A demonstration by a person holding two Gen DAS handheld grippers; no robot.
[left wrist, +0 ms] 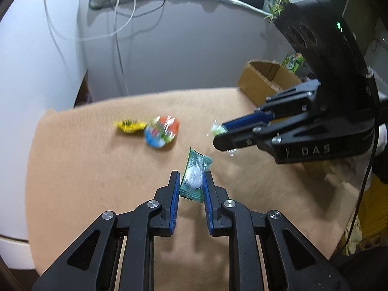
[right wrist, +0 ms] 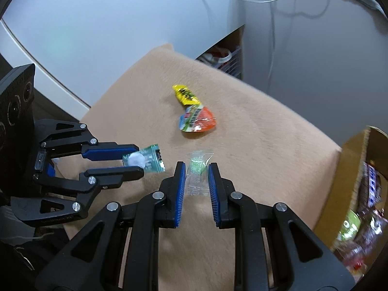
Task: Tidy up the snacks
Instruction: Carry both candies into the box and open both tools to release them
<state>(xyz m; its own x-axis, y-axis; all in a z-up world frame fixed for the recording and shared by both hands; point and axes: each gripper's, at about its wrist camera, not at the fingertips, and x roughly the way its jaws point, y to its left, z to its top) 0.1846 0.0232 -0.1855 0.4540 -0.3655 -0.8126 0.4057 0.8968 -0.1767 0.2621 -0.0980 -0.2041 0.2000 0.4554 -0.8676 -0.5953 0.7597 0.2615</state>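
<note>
Cloth (left wrist: 97, 181) of tan covers the table by a grey wall (left wrist: 181, 48); both grippers clamp wrapped candies.

My left gripper (left wrist: 191, 184) is clamped on a teal-wrapped candy (left wrist: 195, 178), blue pads on both sides, packet off the tan cloth (left wrist: 84, 169). My right gripper (left wrist: 219, 134) comes in from the right, pinching a clear wrapper with a green sweet (left wrist: 216, 129). On the cloth beyond: yellow packet (left wrist: 128, 125) touching a round multicolour packet (left wrist: 162, 131); cardboard box (left wrist: 264, 80) at the far right edge.
</note>
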